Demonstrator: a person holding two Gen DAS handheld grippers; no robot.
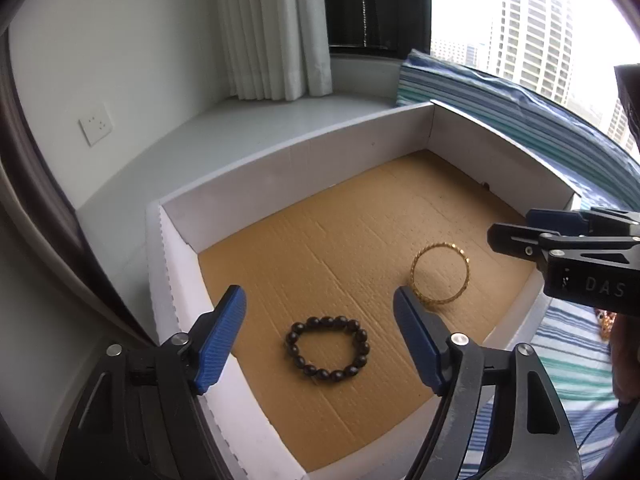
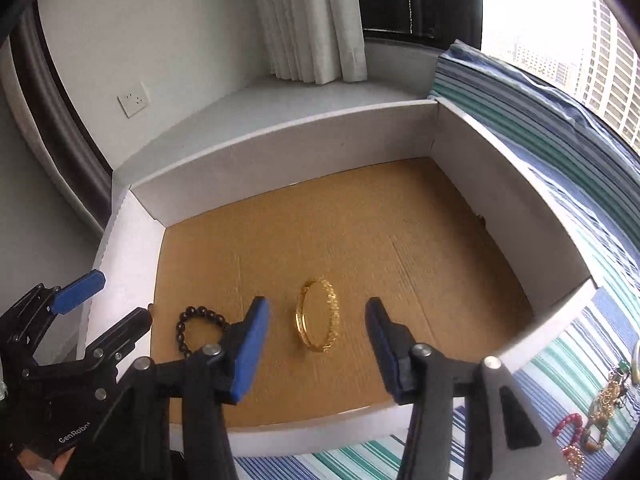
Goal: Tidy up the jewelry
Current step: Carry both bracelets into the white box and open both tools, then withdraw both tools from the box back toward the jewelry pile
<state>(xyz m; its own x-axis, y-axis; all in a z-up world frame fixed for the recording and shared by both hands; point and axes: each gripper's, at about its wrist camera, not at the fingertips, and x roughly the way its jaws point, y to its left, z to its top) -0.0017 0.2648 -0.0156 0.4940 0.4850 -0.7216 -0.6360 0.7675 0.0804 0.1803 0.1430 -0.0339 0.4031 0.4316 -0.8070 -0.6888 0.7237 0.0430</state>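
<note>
Left gripper (image 1: 320, 306) jaws spread wide, holding nothing; black bead bracelet (image 1: 327, 347) lies flat just past them on the box (image 1: 288, 160) floor. Right gripper (image 2: 316, 320) jaws likewise apart and empty, gold bangle (image 2: 318, 314) between their tips, tilted on edge. Loose jewelry pile (image 2: 600, 408) far right, outside box, on striped cloth (image 2: 560, 364).

wall (image 1: 120, 48): white, with a socket (image 1: 95, 124) | curtain (image 1: 276, 28): white, pleated, hangs to a pale ledge (image 1: 248, 128) | window (image 1: 532, 20): bright daylight, high-rise towers (image 1: 536, 36) outside | dark panel (image 1: 372, 4) beside the curtain, perhaps a blind | striped cloth (image 2: 552, 136): blue, green, white
</note>
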